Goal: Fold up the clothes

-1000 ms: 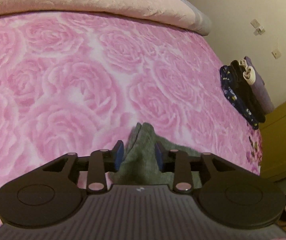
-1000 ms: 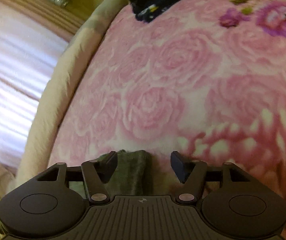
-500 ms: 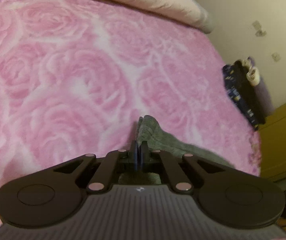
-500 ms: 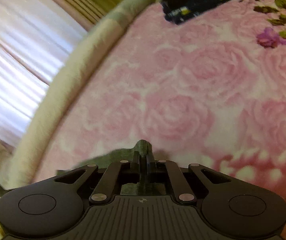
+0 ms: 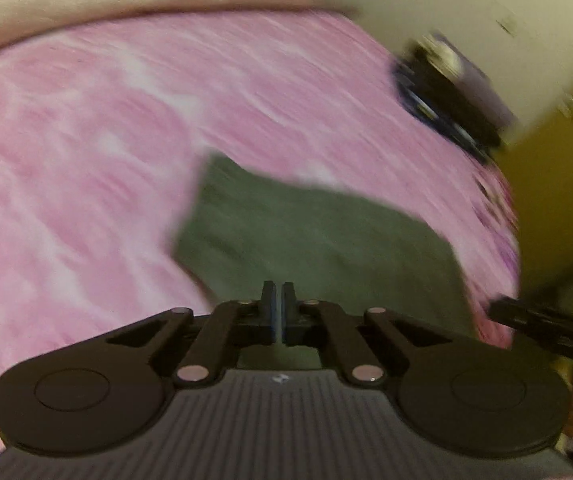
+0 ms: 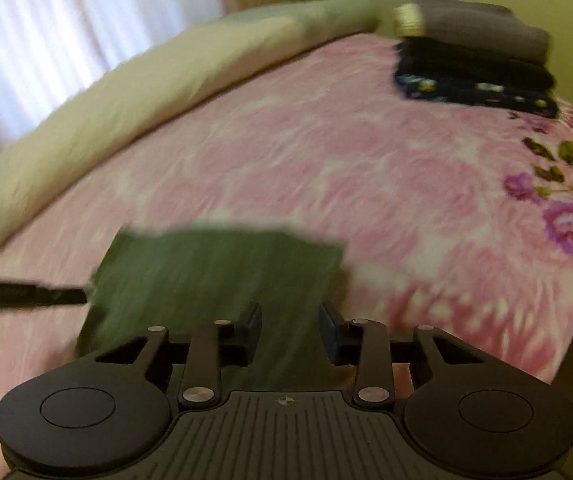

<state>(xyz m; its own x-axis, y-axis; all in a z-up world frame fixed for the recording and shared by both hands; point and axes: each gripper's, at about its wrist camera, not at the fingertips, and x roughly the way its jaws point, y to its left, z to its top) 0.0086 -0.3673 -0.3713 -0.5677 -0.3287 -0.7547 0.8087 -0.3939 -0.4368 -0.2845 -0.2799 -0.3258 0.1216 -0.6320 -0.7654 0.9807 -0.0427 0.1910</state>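
Note:
A dark green garment (image 5: 310, 236) lies folded flat on the pink rose bedspread (image 5: 86, 168); it also shows in the right wrist view (image 6: 214, 276). My left gripper (image 5: 277, 300) is shut at the garment's near edge; whether cloth is pinched between its fingers is unclear. My right gripper (image 6: 290, 320) is open over the garment's near edge, with cloth showing between the fingers. The right gripper's tip shows at the right in the left wrist view (image 5: 542, 324). The left gripper's tip shows at the left in the right wrist view (image 6: 26, 294). Both views are motion-blurred.
A stack of folded dark clothes (image 6: 474, 56) sits at the far corner of the bed, also visible in the left wrist view (image 5: 450, 96). A beige rolled blanket (image 6: 134, 88) runs along the far side by the curtain. The bed's edge drops off at the right.
Both grippers pulled back and up, so the green garment now lies spread flat in front of them. The right gripper, shut half a second ago, has opened. The left stays shut.

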